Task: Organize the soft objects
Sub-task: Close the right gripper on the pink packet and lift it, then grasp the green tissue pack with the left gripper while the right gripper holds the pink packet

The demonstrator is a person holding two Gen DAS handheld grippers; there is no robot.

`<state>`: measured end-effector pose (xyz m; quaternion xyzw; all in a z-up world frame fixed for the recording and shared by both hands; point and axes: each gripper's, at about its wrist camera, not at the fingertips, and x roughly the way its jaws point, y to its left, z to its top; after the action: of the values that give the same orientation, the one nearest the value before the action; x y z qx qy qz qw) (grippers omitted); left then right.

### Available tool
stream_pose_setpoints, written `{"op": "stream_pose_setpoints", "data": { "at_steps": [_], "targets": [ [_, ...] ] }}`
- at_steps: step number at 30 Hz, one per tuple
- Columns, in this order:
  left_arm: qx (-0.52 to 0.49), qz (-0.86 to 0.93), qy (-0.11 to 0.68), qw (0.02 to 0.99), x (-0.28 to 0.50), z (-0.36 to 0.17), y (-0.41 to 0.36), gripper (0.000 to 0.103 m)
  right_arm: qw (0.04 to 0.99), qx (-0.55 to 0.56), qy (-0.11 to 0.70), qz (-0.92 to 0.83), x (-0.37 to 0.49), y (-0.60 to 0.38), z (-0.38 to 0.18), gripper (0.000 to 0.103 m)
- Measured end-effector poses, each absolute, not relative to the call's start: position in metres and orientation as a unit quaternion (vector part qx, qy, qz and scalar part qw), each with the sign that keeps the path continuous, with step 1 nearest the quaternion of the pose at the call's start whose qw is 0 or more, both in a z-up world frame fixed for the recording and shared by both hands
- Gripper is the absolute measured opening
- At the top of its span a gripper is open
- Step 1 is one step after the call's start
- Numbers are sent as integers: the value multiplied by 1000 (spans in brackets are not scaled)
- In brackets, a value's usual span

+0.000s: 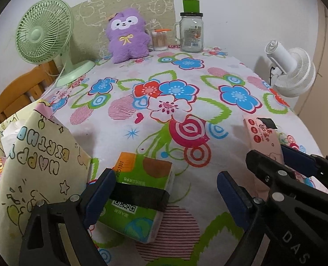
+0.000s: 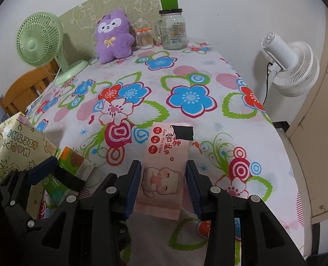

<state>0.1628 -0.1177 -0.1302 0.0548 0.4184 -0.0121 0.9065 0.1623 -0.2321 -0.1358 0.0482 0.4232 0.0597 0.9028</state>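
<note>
A green tissue pack [image 1: 139, 197] with a black band lies on the floral tablecloth [image 1: 186, 84]. My left gripper [image 1: 164, 195] is open around it, left pad touching its side, right pad well clear. A pink wet-wipes pack [image 2: 164, 170] with a cat drawing lies between the fingers of my right gripper [image 2: 163, 184]; the jaws are closed to the pack's width, the left pad touching and the right pad at its edge. The wipes pack also shows in the left wrist view [image 1: 263, 137]. A purple plush toy [image 1: 127, 36] sits at the back.
A yellow "Happy Birthday" gift bag [image 1: 31, 177] stands at the left, holding tissue paper. A green fan [image 1: 44, 31], a cotton-swab tub [image 1: 159, 40] and a glass jar [image 1: 191, 31] stand at the back. A white fan [image 1: 294, 71] is off the right edge. A wooden chair [image 1: 20, 93] is left.
</note>
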Motion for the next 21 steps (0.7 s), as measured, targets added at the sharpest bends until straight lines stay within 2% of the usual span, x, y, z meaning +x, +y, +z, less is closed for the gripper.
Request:
{"op": "stream_pose_setpoints", "data": {
  "at_steps": [9, 21],
  "targets": [
    [58, -19, 426, 902, 163, -134, -121, 97, 900, 45, 429, 58, 164, -232, -141, 44],
    [38, -76, 420, 904, 143, -125, -138, 88, 903, 48, 424, 45, 154, -242, -139, 44]
  ]
}}
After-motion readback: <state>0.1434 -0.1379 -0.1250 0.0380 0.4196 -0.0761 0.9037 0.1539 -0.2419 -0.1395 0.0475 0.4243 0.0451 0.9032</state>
